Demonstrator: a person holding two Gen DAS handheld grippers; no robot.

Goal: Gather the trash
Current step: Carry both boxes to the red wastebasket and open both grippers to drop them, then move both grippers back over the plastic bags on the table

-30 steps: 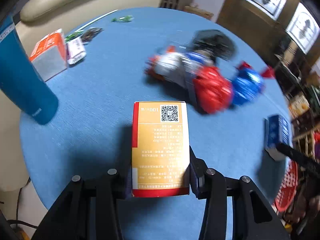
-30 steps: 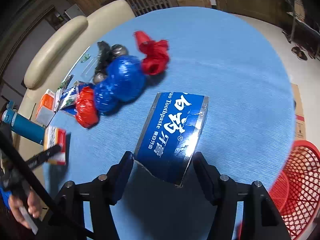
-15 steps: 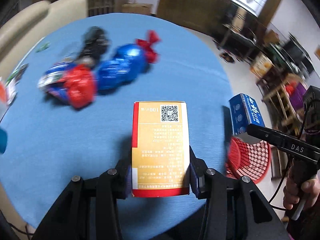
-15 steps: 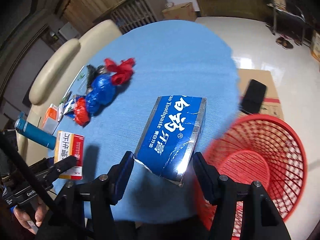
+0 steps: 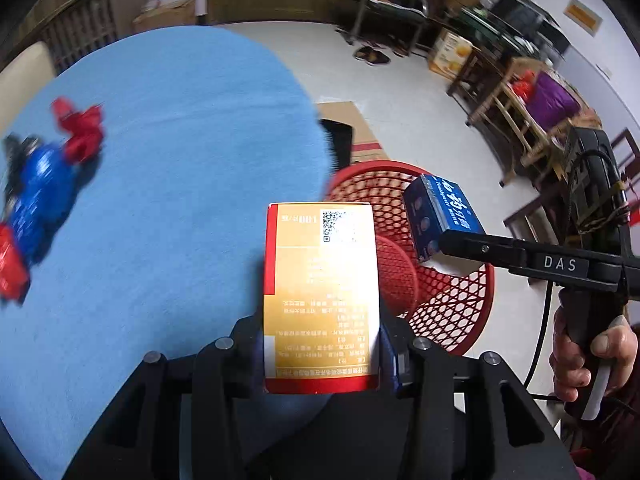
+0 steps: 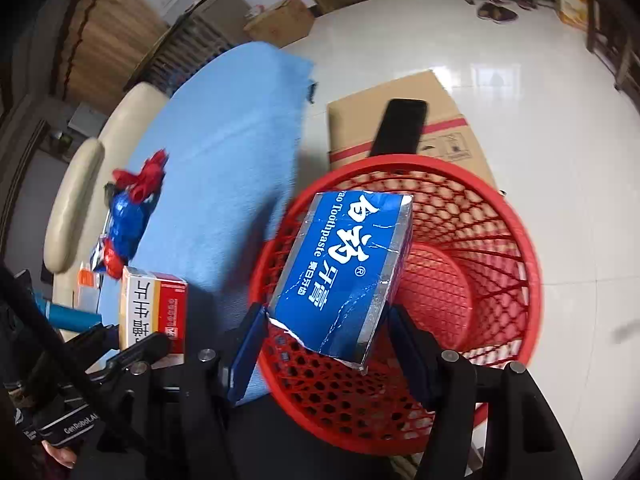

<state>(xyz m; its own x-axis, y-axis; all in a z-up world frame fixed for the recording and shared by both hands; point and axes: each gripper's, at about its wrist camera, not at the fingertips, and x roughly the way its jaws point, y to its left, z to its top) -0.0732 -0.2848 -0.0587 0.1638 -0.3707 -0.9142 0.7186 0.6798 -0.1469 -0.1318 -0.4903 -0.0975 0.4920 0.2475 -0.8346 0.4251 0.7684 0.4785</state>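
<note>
**Two boxes over the bin, ready to drop**

The blue toothpaste box (image 6: pixel 344 280) hangs over the red basket (image 6: pixel 516 240), filling the middle of the right view. The gold box (image 5: pixel 320 300) sits low centre in the left view, at the tabletop (image 5: pixel 168 160) edge.

Best to bring each box fully inside the rim before letting go.

The right tongs (image 6: pixel 326 344), jaws just widened slightly, clasp the toothpaste box; the left tongs (image 5: pixel 322 354) grip the gold box.

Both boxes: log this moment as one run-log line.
left gripper: shut on yellow box, beside basket | right gripper: shut on blue toothpaste box, over basket | basket: empty | wrappers: on table
</note>
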